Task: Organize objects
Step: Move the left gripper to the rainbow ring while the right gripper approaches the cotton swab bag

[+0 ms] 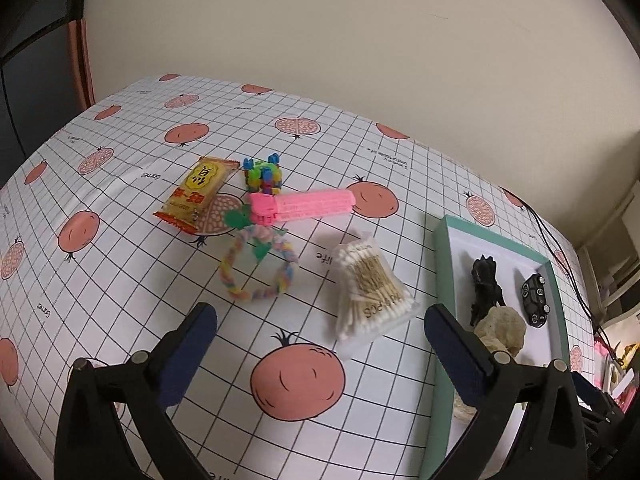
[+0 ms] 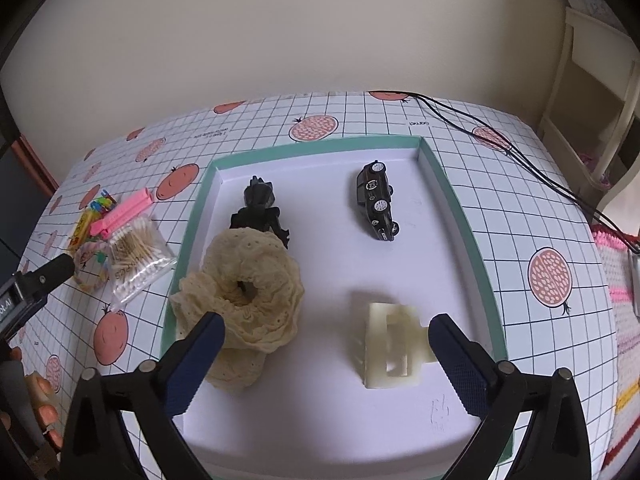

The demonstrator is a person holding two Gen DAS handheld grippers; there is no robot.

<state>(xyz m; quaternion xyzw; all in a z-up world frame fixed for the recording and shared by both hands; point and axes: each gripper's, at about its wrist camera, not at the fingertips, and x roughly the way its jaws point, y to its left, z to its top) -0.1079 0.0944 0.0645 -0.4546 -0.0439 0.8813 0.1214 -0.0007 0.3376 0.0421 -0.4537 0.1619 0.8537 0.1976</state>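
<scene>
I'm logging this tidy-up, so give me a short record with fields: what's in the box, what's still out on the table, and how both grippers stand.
In the box: toy car, black figurine, cream scrunchie, pale hair claw
On the tablecloth: cotton swabs, pink clip, snack packet, braided loop, colourful block toy
Left gripper: open, holding nothing, above the table
Right gripper: open, holding nothing, above the box

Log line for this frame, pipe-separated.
left gripper: open, above cotton swabs | right gripper: open, over tray | in tray: scrunchie, toy car, clip, black figure
</scene>
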